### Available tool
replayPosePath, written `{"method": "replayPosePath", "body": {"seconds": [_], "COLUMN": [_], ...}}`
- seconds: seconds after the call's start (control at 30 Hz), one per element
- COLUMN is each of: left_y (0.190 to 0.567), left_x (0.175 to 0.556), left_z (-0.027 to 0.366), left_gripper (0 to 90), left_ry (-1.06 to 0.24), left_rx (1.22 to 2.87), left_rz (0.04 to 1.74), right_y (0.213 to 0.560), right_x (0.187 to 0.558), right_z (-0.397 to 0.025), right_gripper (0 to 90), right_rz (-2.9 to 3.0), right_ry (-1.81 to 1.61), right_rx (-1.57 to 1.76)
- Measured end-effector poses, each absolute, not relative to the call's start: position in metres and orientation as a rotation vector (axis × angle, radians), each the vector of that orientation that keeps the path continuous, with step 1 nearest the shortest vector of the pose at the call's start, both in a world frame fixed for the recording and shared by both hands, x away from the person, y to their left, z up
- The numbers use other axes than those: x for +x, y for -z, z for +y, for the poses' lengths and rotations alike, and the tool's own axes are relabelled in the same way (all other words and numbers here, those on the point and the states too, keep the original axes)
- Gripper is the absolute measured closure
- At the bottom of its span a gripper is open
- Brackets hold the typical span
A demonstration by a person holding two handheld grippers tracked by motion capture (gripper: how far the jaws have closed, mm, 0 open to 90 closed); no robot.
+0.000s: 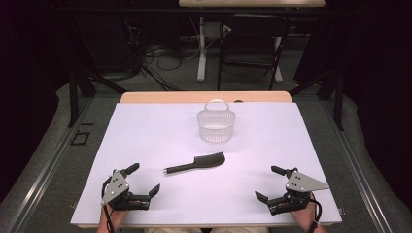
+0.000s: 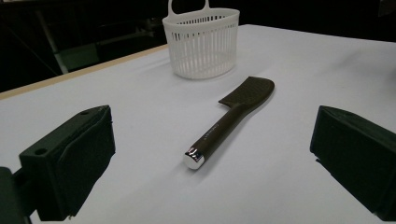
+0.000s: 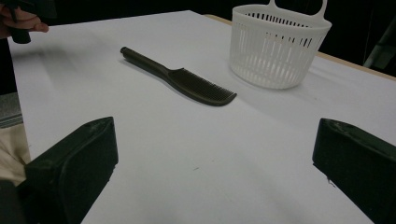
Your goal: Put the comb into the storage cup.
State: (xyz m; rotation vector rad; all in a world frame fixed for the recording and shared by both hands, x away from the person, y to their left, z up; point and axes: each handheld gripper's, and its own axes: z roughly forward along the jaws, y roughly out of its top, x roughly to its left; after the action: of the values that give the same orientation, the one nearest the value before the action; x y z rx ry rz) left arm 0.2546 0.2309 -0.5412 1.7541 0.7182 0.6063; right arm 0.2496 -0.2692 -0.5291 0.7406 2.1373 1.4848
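White-covered table (image 1: 145, 141) in a dim room, dark chairs and cables behind. The comb (image 1: 197, 163) lies flat near the table's middle, untouched, handle end toward the left gripper (image 1: 142, 180), toothed head toward the far right. The white slotted basket (image 1: 216, 126) stands upright beyond it, apart from it and seemingly empty. Both grippers rest at the near edge, well apart from the comb; the left gripper and the right gripper (image 1: 267, 183) each have jaws spread wide, holding nothing. Judged status: nothing done yet; approach, grasp and any placement in the basket remain
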Motion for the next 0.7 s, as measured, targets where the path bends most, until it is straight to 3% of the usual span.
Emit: {"method": "replayPosePath", "body": {"seconds": [0.7], "left_y": [0.538], "left_x": [0.265], "left_z": [0.216], "left_gripper": [0.0], "left_ry": [-0.609], "left_rx": [1.844], "left_rz": [0.716], "right_y": [0.531], "right_x": [0.252], "right_z": [-0.268], "right_gripper": [0.0], "right_rz": [2.158], "right_ry": [-1.479], "right_rx": [0.751]}}
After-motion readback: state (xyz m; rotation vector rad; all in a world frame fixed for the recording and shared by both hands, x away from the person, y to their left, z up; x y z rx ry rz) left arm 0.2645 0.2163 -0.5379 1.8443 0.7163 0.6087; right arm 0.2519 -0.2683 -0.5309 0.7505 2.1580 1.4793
